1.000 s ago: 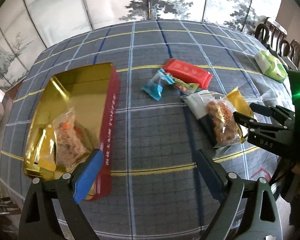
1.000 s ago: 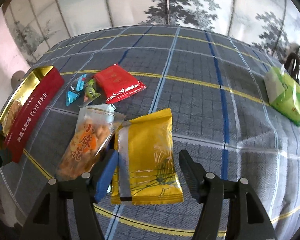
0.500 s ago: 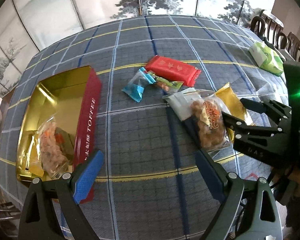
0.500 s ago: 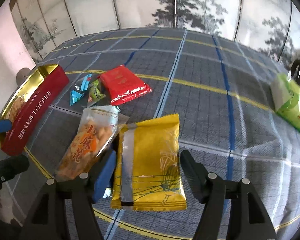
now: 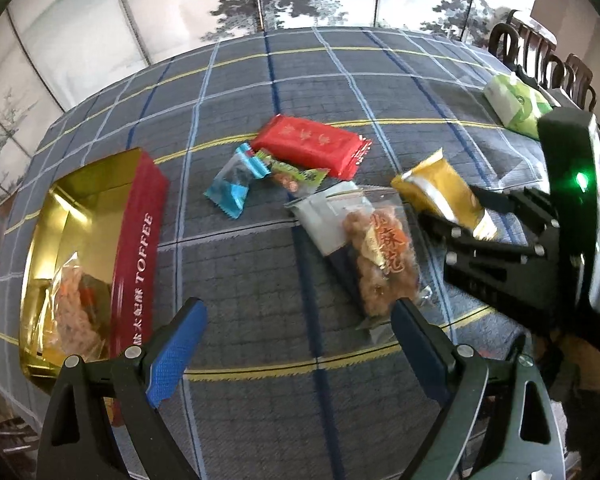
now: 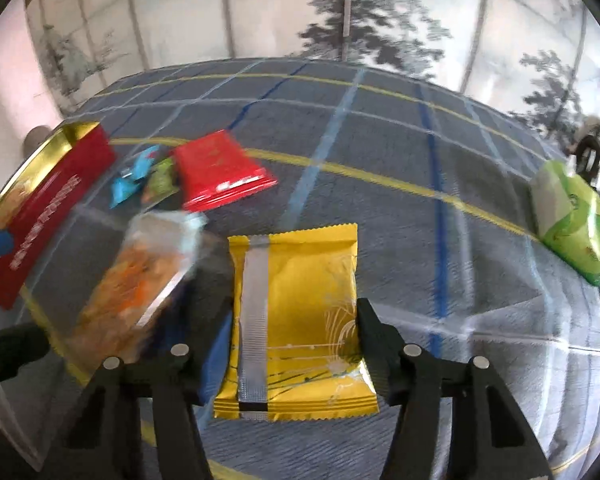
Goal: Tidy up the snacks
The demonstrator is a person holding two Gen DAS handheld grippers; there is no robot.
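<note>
A yellow snack packet (image 6: 296, 320) sits between the fingers of my right gripper (image 6: 292, 328). Its jaws are closing and both pads touch the packet's sides. In the left wrist view the yellow packet (image 5: 440, 192) is tilted up off the cloth in the right gripper (image 5: 460, 216). My left gripper (image 5: 298, 308) is open and holds nothing, just short of a clear bag of fried twists (image 5: 384, 256). A red and gold toffee tin (image 5: 140, 248) stands open at the left with snack bags (image 5: 72, 304) inside.
On the plaid tablecloth (image 5: 236, 280) lie a red packet (image 5: 312, 144), a blue candy (image 5: 232, 184) and a green candy (image 5: 296, 174). A green tissue pack (image 5: 516, 104) lies at the far right near wooden chairs (image 5: 540, 52). A painted screen stands behind the table.
My left gripper has shifted right, from the tin toward the clear bag. The right gripper's fingers have narrowed onto the yellow packet, whose far end now stands off the cloth.
</note>
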